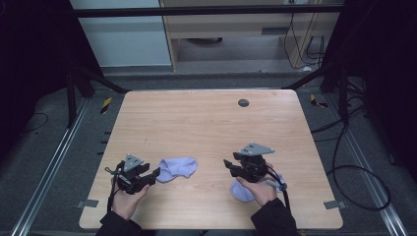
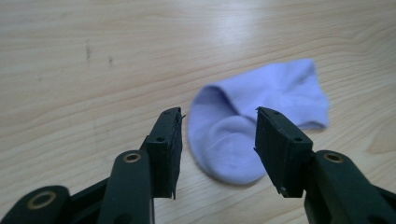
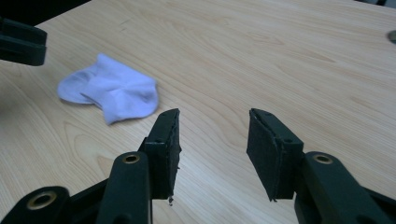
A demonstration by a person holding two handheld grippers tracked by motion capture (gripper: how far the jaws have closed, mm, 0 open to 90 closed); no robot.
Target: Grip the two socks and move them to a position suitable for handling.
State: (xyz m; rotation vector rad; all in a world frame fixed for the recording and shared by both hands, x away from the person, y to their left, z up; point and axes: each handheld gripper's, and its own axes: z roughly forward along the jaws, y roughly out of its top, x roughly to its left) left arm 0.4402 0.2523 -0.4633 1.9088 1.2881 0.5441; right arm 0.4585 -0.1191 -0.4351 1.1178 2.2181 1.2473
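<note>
A light purple sock (image 1: 178, 168) lies flat on the wooden table (image 1: 206, 123) near the front left. My left gripper (image 1: 155, 174) is open just left of the sock, jaws pointing at it. In the left gripper view the sock (image 2: 252, 126) lies right beyond the open gripper (image 2: 218, 114), with its rounded end nearest. A second purple sock (image 1: 241, 191) lies partly under the right hand. My right gripper (image 1: 227, 165) is open above bare wood, pointing left. In the right gripper view the open gripper (image 3: 214, 114) holds nothing, and the first sock (image 3: 112, 91) lies farther off to the left.
A small dark round grommet (image 1: 243, 103) sits in the table near the far edge. A jaw of the left gripper (image 3: 21, 44) shows at the top left of the right gripper view. Cables and metal frame legs surround the table on the floor.
</note>
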